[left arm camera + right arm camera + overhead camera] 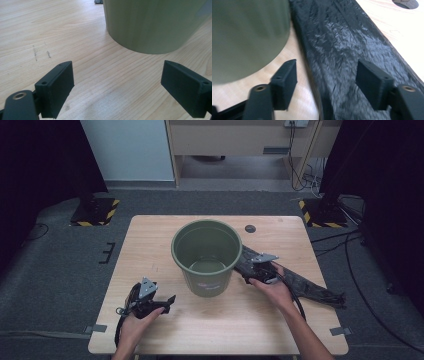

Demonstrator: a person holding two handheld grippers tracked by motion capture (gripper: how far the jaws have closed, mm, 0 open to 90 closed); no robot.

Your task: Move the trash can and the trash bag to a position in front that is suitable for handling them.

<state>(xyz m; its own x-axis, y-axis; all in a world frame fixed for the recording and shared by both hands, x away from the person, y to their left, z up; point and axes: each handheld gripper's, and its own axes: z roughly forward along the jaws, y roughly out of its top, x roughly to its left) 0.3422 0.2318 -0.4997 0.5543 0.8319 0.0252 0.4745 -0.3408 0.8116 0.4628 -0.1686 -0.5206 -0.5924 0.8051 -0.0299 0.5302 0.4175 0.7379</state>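
An olive green bucket point(206, 255) stands upright and empty at the middle of the wooden table point(150, 240). A flat, crinkled black plastic bag point(312, 289) lies to its right, running from the bucket's side toward the table's right edge. My right gripper point(246, 272) is low over the bag's near-bucket end and is open. In the right gripper view point(327, 75) one jaw is over the bag point(342, 37), the other over bare wood beside the bucket point(242, 37). My left gripper point(170, 300) rests open at the front left, pointing at the bucket point(150, 22) with nothing between its jaws point(117, 82).
A round dark cable hole point(250, 228) sits in the table behind the bucket, and the right gripper view shows the hole point(405, 3) at its top right. Dark stands with yellow-black striped bases point(95, 212) flank the table on the carpet. Cables trail on the floor at right.
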